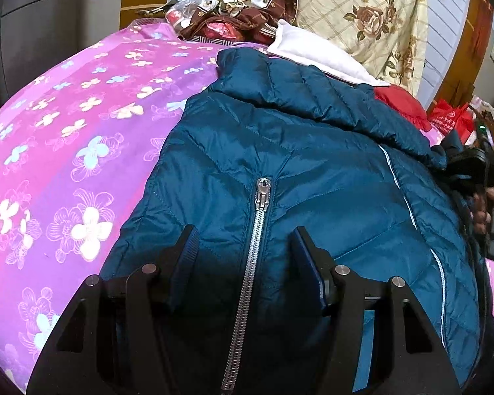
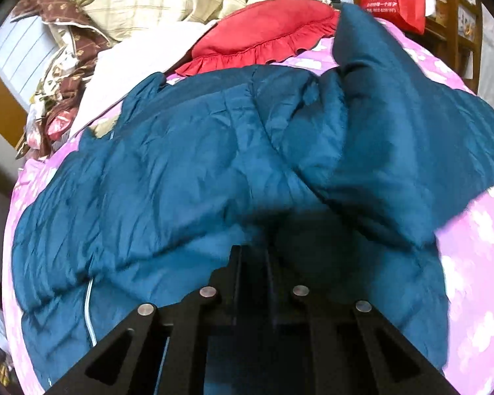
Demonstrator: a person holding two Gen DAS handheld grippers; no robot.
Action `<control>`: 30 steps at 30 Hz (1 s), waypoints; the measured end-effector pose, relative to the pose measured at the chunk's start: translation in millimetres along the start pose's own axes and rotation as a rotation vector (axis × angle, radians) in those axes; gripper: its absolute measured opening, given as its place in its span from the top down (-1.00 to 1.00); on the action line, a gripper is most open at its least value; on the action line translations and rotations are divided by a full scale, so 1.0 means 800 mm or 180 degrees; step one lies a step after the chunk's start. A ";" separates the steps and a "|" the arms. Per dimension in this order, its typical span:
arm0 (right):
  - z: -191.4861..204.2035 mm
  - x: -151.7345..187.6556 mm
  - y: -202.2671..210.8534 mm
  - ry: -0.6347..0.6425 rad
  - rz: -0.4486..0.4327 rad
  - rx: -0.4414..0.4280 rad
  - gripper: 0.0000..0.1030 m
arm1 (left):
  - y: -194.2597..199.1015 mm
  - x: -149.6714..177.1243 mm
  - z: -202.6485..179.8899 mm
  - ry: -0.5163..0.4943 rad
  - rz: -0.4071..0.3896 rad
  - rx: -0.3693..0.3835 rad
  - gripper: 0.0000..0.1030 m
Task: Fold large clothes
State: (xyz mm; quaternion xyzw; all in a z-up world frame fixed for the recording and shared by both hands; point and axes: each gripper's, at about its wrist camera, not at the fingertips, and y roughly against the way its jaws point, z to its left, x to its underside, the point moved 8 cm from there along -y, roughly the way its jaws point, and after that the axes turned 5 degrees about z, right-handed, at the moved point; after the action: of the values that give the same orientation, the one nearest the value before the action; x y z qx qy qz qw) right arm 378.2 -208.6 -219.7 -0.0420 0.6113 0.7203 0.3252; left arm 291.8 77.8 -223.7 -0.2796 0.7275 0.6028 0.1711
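While the left gripper (image 1: pixel 243 247) stood released, its fingers (image 1: pixel 308 256) straddling the silver zipper (image 1: pixel 258 230) low on the front of the teal down jacket (image 1: pixel 313 151), the right gripper (image 2: pixel 253 256) was clenched on a fold of the same jacket near the sleeve (image 2: pixel 395 125). The jacket lay spread on the pink floral bedspread (image 1: pixel 66 131), its long axis running away from the fingers toward the collar (image 1: pixel 280 75). The sleeve, angling up and off to the right, seemed nearer the right hand for folding inward.
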 end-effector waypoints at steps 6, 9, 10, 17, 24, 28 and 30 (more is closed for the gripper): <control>-0.064 0.032 0.108 0.0030 -0.0495 -0.0039 0.53 | -0.002 0.001 -0.001 -0.0032 0.0034 -0.0060 -0.20; -0.141 0.019 0.159 -0.0165 -0.0943 0.0176 -0.74 | -0.003 0.002 -0.002 -0.0046 0.0047 -0.0089 -0.21; -0.174 0.013 0.169 -0.0259 -0.1041 0.0234 -0.87 | -0.004 0.002 -0.002 -0.0047 0.0050 -0.0097 -0.22; -0.395 -0.006 0.145 -0.1540 -0.0700 0.0060 -0.18 | -0.008 0.002 -0.004 -0.0106 0.0094 -0.0205 -0.27; -0.489 -0.045 0.096 -0.2131 -0.0793 -0.0099 -0.17 | -0.013 0.004 -0.007 -0.0209 0.0153 -0.0387 -0.39; -0.502 -0.082 0.078 -0.2145 -0.0916 -0.0011 -0.18 | -0.017 0.004 -0.005 -0.0221 0.0187 -0.0494 -0.53; -0.500 -0.101 0.069 -0.2100 -0.0912 0.0032 -0.01 | -0.018 0.005 -0.005 -0.0232 0.0195 -0.0524 -0.54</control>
State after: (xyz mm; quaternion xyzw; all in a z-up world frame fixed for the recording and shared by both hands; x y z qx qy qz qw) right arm 278.1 -607.8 -235.1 0.1090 0.4648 0.6392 0.6029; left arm 298.1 71.4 -236.2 -0.2483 0.6770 0.6752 0.1554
